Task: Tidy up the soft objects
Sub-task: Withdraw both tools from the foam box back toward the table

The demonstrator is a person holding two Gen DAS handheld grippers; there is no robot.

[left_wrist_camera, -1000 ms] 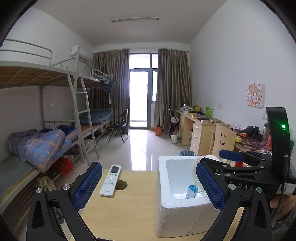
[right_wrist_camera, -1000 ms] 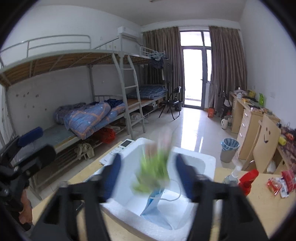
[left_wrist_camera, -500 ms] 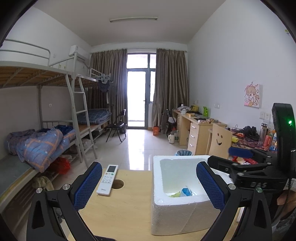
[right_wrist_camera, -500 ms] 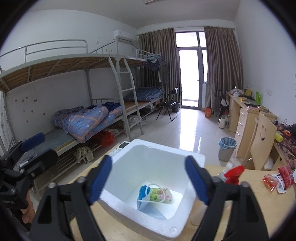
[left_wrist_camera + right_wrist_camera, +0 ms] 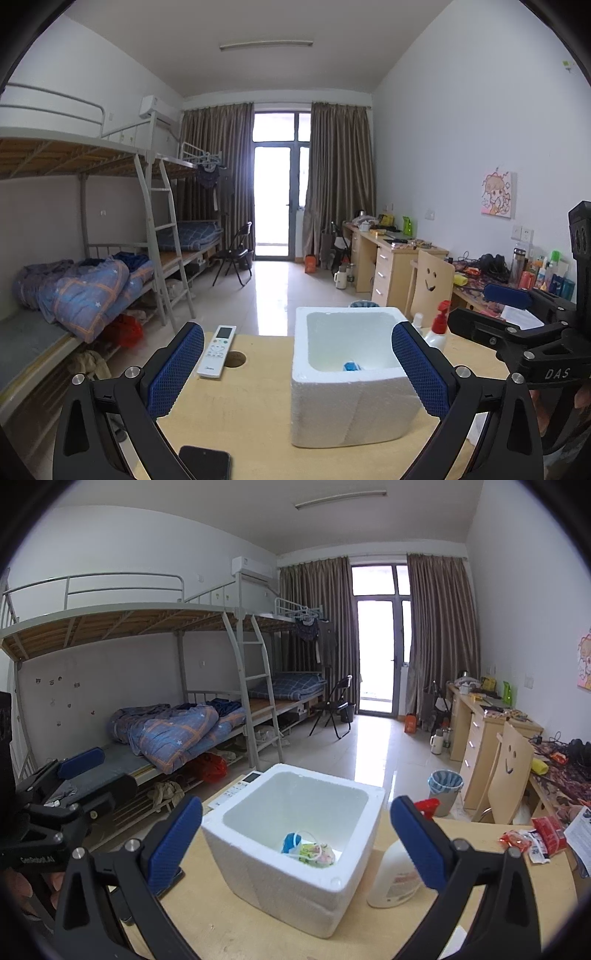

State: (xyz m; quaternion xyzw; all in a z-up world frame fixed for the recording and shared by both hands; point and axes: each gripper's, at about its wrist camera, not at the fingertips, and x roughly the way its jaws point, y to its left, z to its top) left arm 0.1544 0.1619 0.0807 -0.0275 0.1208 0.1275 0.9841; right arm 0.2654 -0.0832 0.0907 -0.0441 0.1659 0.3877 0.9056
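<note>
Foam box [image 5: 295,871] near table [image 5: 240,424] edge, both jaws wide

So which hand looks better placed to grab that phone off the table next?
Probably the left. The left gripper is open and empty, with the phone just below its fingers. The right gripper, also open and empty, faces the foam box instead.

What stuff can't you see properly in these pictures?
- Soft things in the foam box: left wrist view shows only a blue scrap; the front wall hides the rest.
- Phone: cut off by the bottom edge, left wrist view.
- Remote: mostly behind the box, right wrist view.
- Bottle label: too small to read.
</note>
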